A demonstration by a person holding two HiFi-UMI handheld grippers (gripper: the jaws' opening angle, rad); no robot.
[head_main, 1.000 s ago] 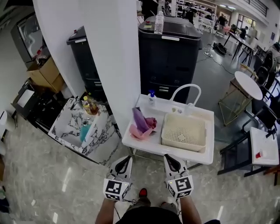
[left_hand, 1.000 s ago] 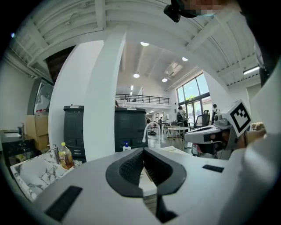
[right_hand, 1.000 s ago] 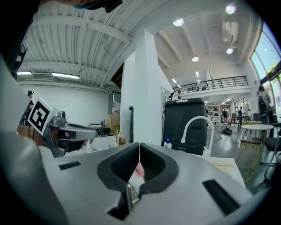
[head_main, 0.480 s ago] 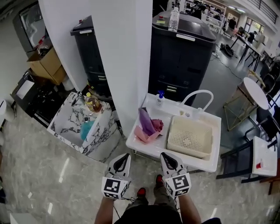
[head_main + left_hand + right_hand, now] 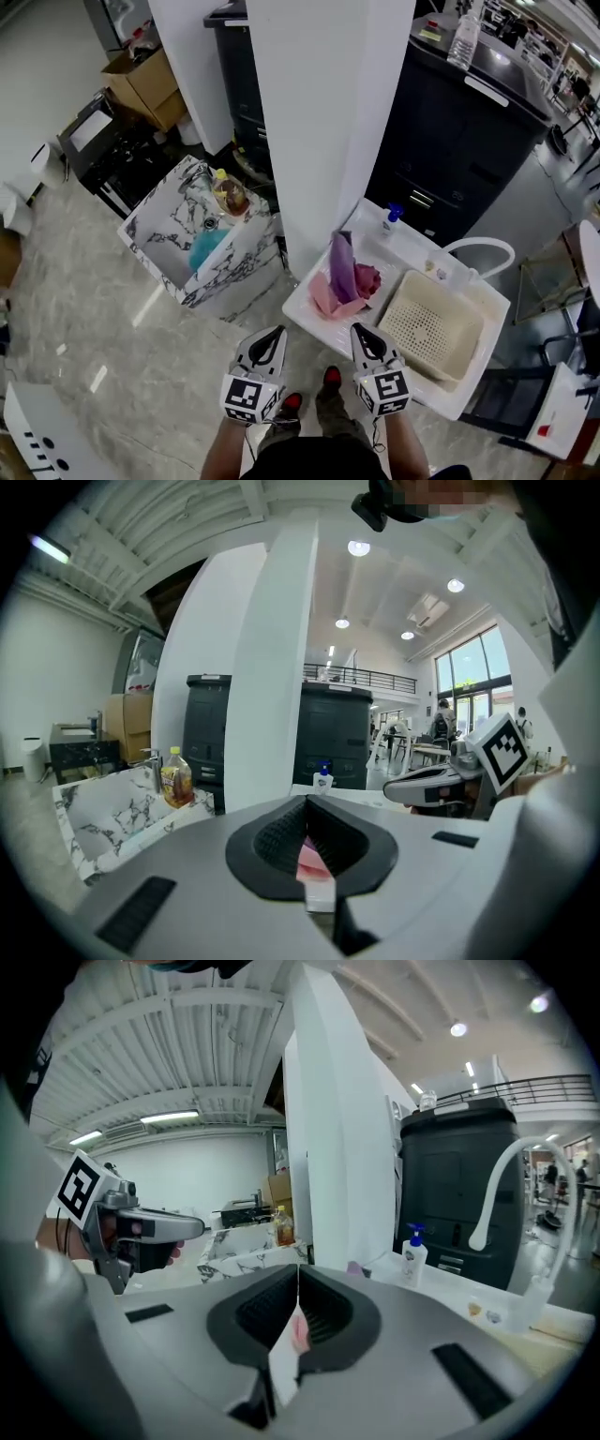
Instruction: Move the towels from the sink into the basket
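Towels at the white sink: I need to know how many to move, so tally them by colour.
Purple towel: 1
Light pink towel: 1
Dark pink towel: 1
Total: 3

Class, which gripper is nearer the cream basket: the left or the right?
Right. The right gripper sits just short of the basket, off its near-left corner; the left gripper is further left, below the towels.

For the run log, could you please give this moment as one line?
left gripper: shut, empty | right gripper: shut, empty | towels: in sink, untouched | basket: empty
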